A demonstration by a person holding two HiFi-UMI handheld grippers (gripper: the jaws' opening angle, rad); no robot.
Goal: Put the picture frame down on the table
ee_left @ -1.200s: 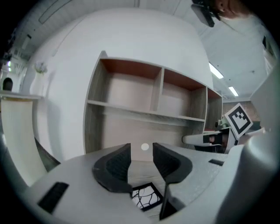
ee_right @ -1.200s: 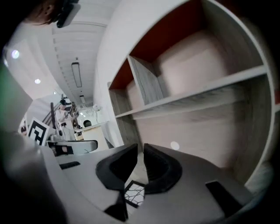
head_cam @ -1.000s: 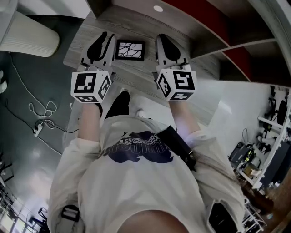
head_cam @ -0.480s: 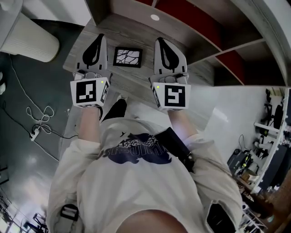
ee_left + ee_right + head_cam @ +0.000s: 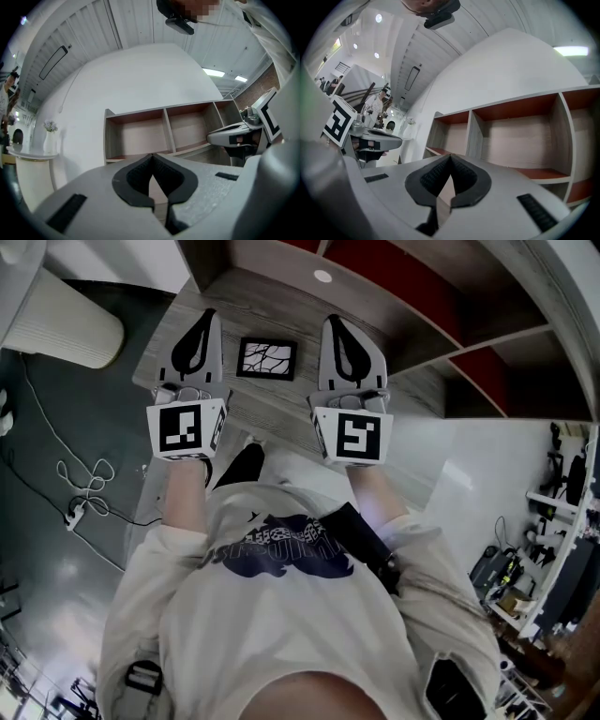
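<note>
The picture frame (image 5: 266,359), black with a white crackle picture, lies flat on the grey wooden table (image 5: 281,306). It sits between my two grippers and neither touches it. My left gripper (image 5: 207,318) is just left of the frame, shut and empty. My right gripper (image 5: 336,322) is just right of it, also shut and empty. In the left gripper view the pads (image 5: 140,176) meet at the tip with nothing between them. The right gripper view shows its pads (image 5: 436,176) closed the same way. Neither gripper view shows the frame.
A shelf unit with red-backed compartments (image 5: 412,287) rises behind the table and fills both gripper views (image 5: 164,131) (image 5: 511,136). A small white disc (image 5: 322,277) lies at the table's back. A white ribbed cylinder (image 5: 61,324) and cables (image 5: 84,484) are on the floor at left.
Both grippers have drawn slightly away from the frame's sides and levelled out. The frame stays flat on the table. Hardly anything moved in the last half second.
</note>
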